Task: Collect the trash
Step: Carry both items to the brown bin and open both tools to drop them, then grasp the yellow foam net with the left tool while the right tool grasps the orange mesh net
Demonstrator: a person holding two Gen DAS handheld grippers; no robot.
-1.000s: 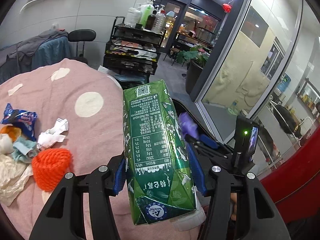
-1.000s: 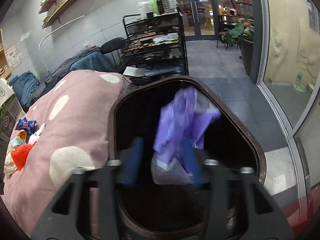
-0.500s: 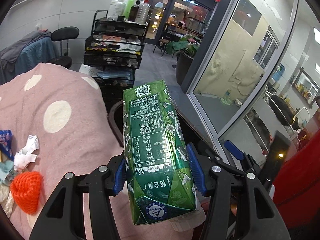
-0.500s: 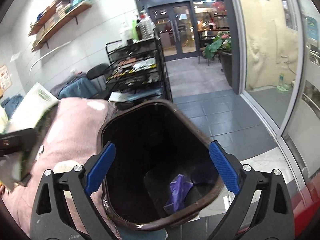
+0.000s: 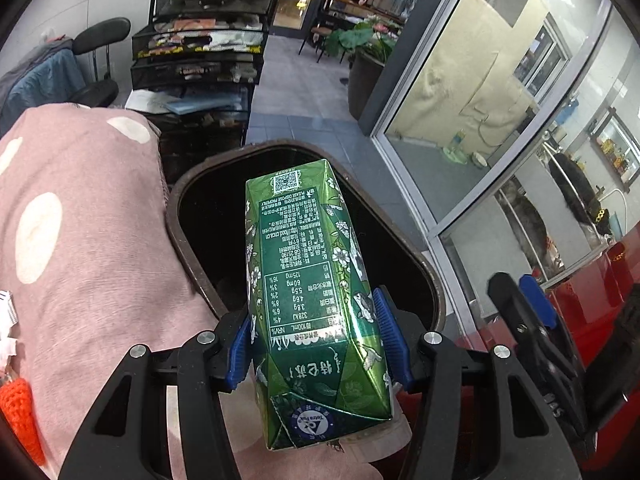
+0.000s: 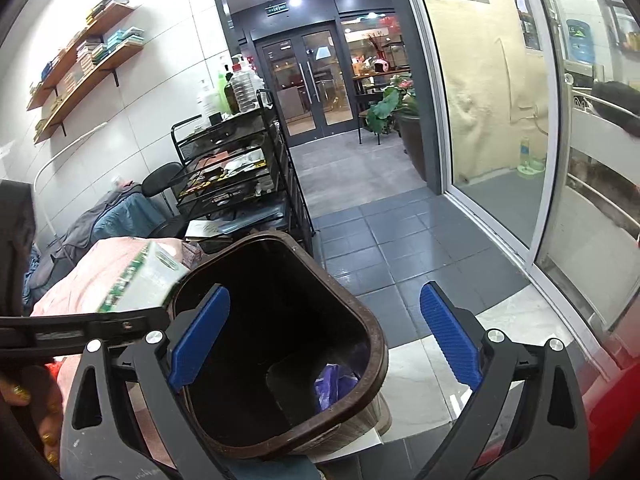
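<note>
My left gripper (image 5: 316,340) is shut on a green drink carton (image 5: 308,280) and holds it over the open brown trash bin (image 5: 176,216). In the right wrist view the carton (image 6: 140,280) pokes in from the left at the bin's rim (image 6: 376,344). A purple wrapper (image 6: 332,384) lies at the bottom of the bin. My right gripper (image 6: 320,336) is open and empty, above the bin's near right side; it also shows at the right of the left wrist view (image 5: 528,312).
A pink dotted tablecloth (image 5: 80,240) covers the table left of the bin, with orange netting (image 5: 16,404) and white paper scraps (image 5: 6,320) at its left edge. A black wire rack (image 6: 236,172), an office chair (image 5: 100,40) and a glass wall (image 6: 500,120) stand around.
The purple wrapper dropped from my right gripper into the bin and the gripper opened and pulled back. My left gripper carried the carton rightward from the table to over the bin.
</note>
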